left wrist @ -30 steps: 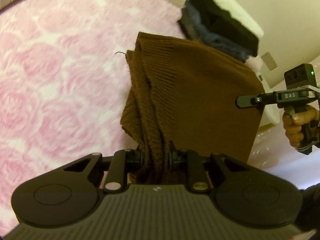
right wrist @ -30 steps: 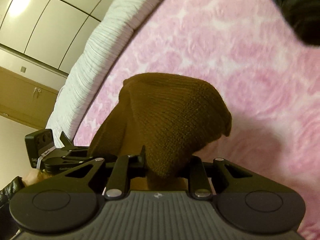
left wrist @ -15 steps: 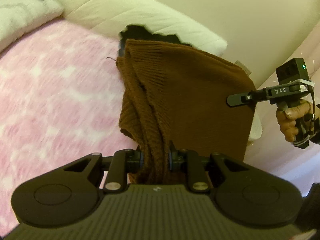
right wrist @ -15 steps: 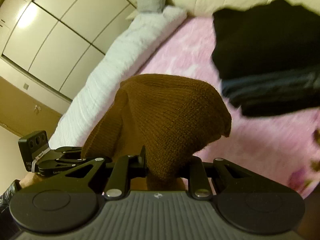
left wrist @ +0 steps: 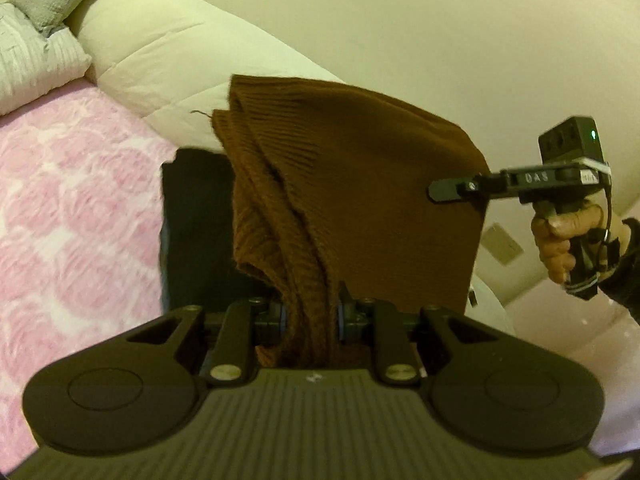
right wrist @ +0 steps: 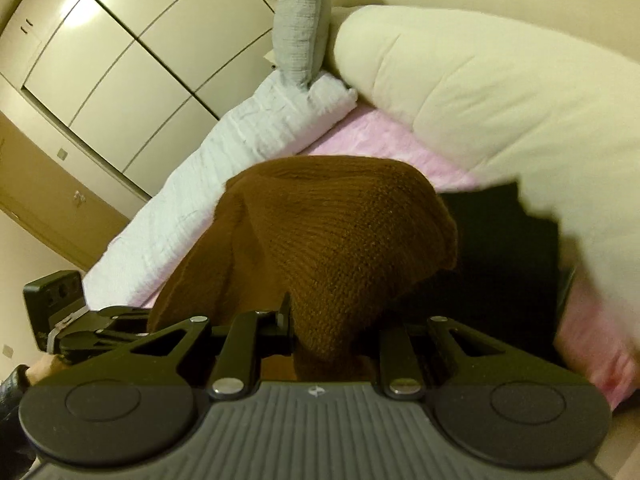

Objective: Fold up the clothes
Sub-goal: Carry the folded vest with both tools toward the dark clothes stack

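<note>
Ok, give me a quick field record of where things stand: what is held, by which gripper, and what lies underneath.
held item: brown knit garment, folded, lifted off the bed
left gripper: shut on a bunched edge of the garment
right gripper: shut on the garment's other end
below: dark folded clothes on the pink bedspread
behind: cream duvet, white blanket, grey pillow
</note>
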Demonstrator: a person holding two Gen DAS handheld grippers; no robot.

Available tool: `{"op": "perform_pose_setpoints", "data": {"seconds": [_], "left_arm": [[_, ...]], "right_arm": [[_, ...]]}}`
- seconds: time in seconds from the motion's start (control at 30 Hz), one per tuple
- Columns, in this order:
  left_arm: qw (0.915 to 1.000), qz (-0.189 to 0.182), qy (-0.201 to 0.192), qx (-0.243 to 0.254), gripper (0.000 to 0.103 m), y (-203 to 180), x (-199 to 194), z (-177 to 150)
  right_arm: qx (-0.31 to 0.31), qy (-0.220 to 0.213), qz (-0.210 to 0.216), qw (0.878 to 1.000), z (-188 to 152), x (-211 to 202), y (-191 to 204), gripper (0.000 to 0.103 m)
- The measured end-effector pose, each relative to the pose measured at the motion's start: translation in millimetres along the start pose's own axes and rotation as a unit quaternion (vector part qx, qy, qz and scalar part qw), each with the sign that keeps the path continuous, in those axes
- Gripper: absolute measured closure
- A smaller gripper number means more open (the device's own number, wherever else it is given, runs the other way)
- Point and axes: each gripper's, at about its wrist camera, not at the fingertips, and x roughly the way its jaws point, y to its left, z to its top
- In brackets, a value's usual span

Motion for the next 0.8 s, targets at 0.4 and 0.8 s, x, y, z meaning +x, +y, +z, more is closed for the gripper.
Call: {"op": "perform_pose_setpoints", "data": {"seconds": [0.4,0.8], "left_arm": [[0.9941,0.048,0.058,-0.078,0.086,32.1,96.7,12.1],[0.9888,0.021,0.054,-0.137,0.078,62.0,95.9,1.1]], "right_arm": [[0.043,0.046,-0.012,0.998,54.4,73.9,-119.4,0.08],[0.17,-0.012,0.034,0.985,-3.0,40.1,-172.6,0.057]]}}
